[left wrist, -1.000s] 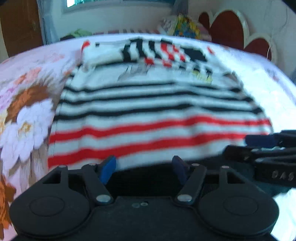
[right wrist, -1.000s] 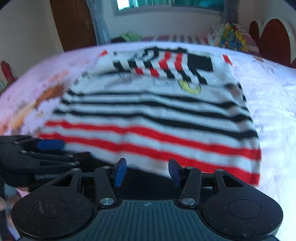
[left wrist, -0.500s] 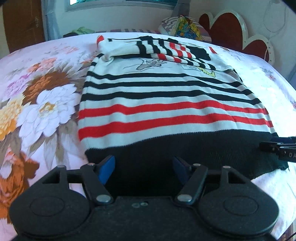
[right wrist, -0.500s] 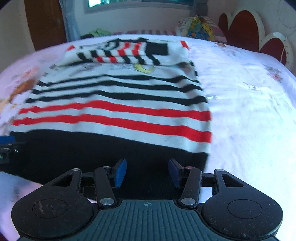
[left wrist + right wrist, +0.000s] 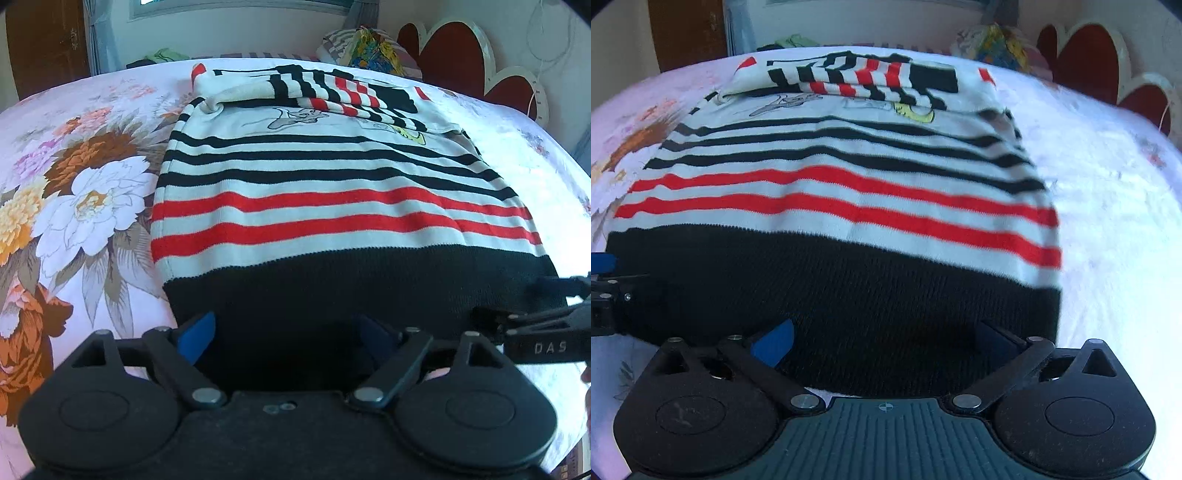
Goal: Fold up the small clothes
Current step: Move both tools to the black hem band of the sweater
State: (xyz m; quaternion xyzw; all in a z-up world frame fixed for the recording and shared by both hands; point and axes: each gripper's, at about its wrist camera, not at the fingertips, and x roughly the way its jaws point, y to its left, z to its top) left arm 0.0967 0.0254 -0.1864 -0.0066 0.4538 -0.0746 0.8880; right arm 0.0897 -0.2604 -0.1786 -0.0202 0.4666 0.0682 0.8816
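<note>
A small knit sweater (image 5: pixel 332 192) with black and red stripes and a black hem (image 5: pixel 351 288) lies flat on the bed, its sleeves (image 5: pixel 314 88) folded across the chest. My left gripper (image 5: pixel 286 332) is at the hem's near left part. Its jaws are opening, with the hem between the blue pads (image 5: pixel 195 328), which do not press it. At the hem's near right part, my right gripper (image 5: pixel 886 339) also has its jaws opening wide over the black hem (image 5: pixel 849 295). Each gripper shows at the edge of the other's view: the right gripper (image 5: pixel 535 325) and the left gripper (image 5: pixel 605 288).
The bed has a floral sheet (image 5: pixel 74 206) left of the sweater and a pale sheet (image 5: pixel 1108 221) to its right. Red heart-shaped headboard panels (image 5: pixel 450 55) and a pile of bright cloth (image 5: pixel 365 48) lie beyond. A wooden door (image 5: pixel 44 40) stands far left.
The sweater's hem came toward me and now lies flat and still. Both grippers' jaws have spread wider, the right one much more. The two grippers moved apart along the hem.
</note>
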